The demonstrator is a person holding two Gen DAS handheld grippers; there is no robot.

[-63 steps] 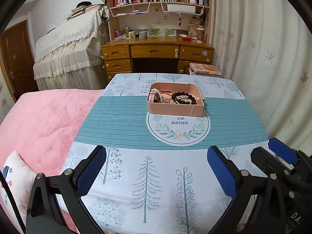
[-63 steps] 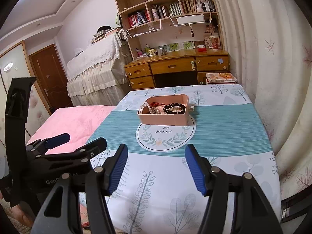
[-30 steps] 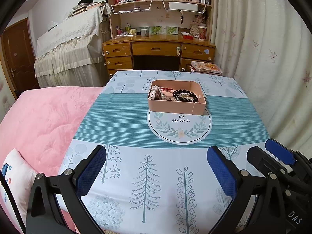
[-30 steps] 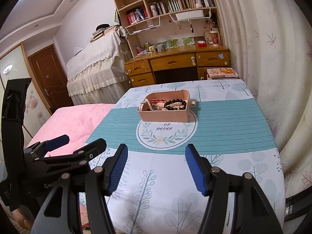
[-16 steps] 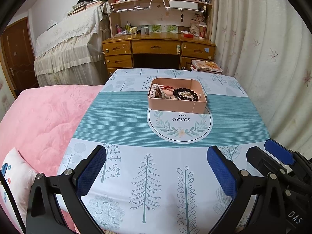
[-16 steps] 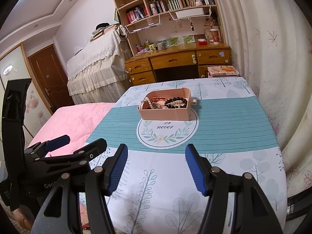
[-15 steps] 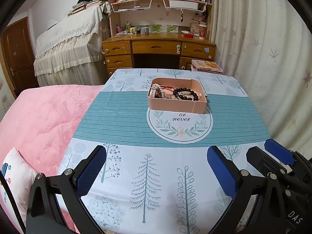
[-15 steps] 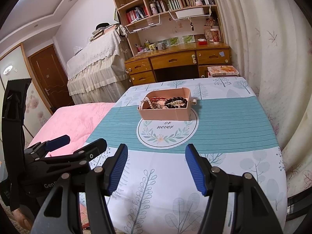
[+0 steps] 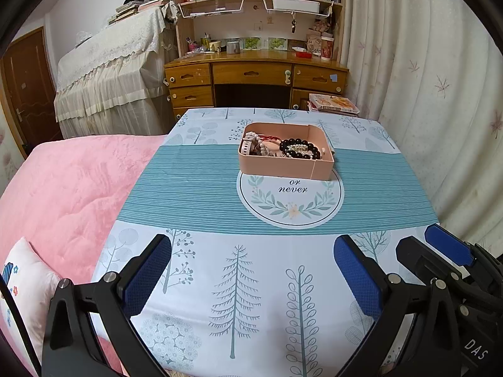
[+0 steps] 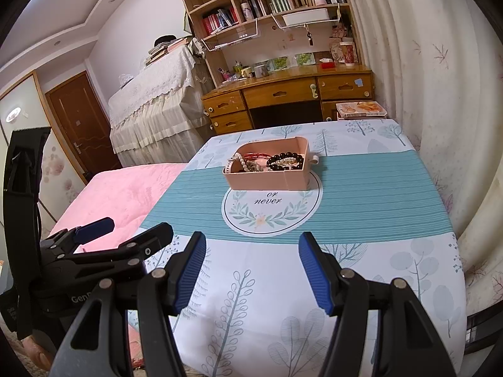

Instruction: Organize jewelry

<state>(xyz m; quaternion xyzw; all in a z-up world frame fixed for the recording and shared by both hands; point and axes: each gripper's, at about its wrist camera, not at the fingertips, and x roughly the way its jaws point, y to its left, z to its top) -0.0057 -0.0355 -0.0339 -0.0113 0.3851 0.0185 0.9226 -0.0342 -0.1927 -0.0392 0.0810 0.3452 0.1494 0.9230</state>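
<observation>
Both claws hover over the near edge of the tabletop (image 9: 195, 172), empty: left claw (image 9: 251, 279) with its blue pads wide apart, right claw (image 10: 251, 270) likewise spread. The pink box (image 9: 284, 165) sits well ahead on the teal band, touching the far rim of a round printed emblem (image 9: 290, 202). Inside lie a black bead bracelet (image 9: 298, 147), pearl strands (image 9: 256, 141) and a red cord, heaped together. Risk: strands look tangled, so lifting one could drag others out; the light box could slide or tip on the cloth if a claw snags its wall. Legible writing: "or never" on the emblem; "DAS" on a claw body; the "Gen" marking is cut off.
</observation>
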